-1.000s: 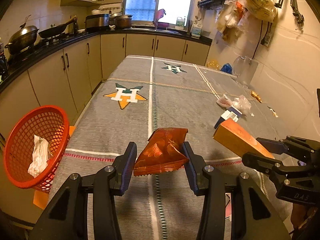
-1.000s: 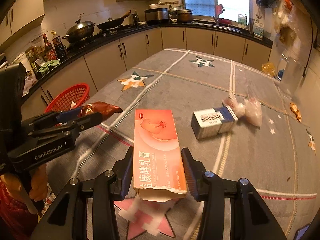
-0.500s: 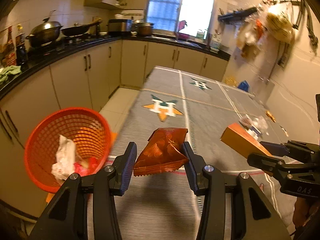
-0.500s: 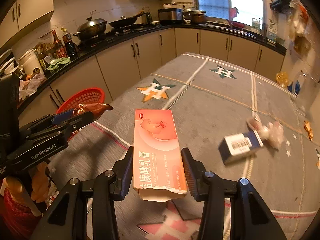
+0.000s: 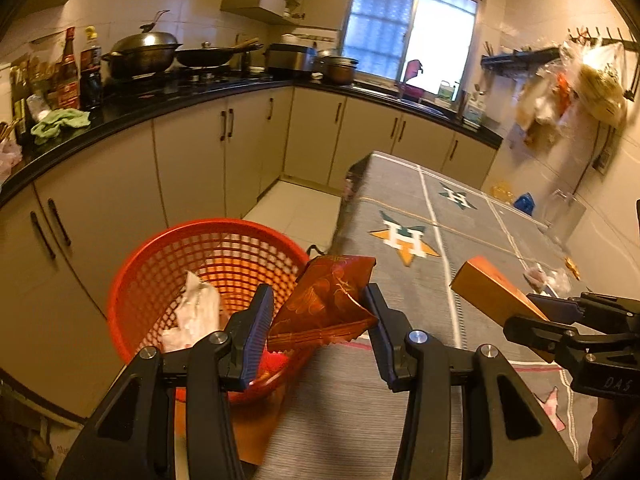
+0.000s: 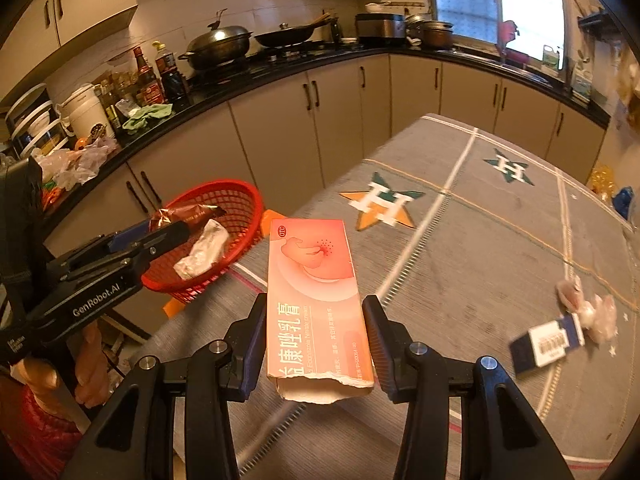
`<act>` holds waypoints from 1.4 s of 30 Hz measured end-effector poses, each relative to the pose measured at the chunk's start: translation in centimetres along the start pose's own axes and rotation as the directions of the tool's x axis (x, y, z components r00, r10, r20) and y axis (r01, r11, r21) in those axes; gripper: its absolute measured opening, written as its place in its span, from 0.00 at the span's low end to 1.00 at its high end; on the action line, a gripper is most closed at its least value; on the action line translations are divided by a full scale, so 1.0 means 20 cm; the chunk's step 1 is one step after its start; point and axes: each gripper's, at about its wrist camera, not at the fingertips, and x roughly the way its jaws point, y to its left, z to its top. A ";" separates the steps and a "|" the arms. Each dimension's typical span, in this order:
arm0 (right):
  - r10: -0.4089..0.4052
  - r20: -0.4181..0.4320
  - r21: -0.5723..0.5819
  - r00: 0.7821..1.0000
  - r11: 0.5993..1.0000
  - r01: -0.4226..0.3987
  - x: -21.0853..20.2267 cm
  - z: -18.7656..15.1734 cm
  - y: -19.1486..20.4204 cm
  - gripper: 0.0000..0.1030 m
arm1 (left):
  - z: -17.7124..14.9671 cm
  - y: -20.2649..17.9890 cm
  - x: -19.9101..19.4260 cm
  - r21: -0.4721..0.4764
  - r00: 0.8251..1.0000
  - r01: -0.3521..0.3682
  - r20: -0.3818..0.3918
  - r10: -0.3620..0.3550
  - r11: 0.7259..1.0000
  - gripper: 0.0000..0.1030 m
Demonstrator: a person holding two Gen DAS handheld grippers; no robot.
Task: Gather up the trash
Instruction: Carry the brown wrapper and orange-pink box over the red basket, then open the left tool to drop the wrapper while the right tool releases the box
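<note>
The red basket [image 5: 160,276] sits off the desk's [image 5: 400,216] left edge with crumpled white paper [image 5: 192,312] inside. Above its rim the left claw [image 5: 318,320] is clenched on a red-brown snack wrapper [image 5: 328,300]. Right of it, over the desk, the right claw [image 6: 316,340] grips a pink medicine box [image 6: 316,296]; a blue box [image 6: 546,346] lies farther right.

table [image 6: 460,248]: grey star-print cloth | on it: blue box [image 6: 546,346], crumpled plastic wrappers [image 6: 588,310]
</note>
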 end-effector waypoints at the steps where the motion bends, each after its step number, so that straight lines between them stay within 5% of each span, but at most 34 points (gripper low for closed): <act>1: 0.005 -0.002 -0.001 1.000 1.000 -0.005 0.01 0.01 0.01 0.49 | 0.00 0.02 0.00 -0.005 1.000 -0.005 -0.001 0.005 1.000 0.44; 21: 0.112 -0.066 -0.021 0.992 0.993 -0.114 0.27 0.20 0.28 0.49 | -0.02 0.36 0.06 -0.096 0.997 -0.078 -0.025 0.075 0.992 0.44; 42: 0.161 -0.108 -0.006 0.981 0.987 -0.162 0.49 0.34 0.40 0.43 | -0.06 0.48 0.15 -0.107 0.992 -0.116 -0.066 0.110 0.987 0.44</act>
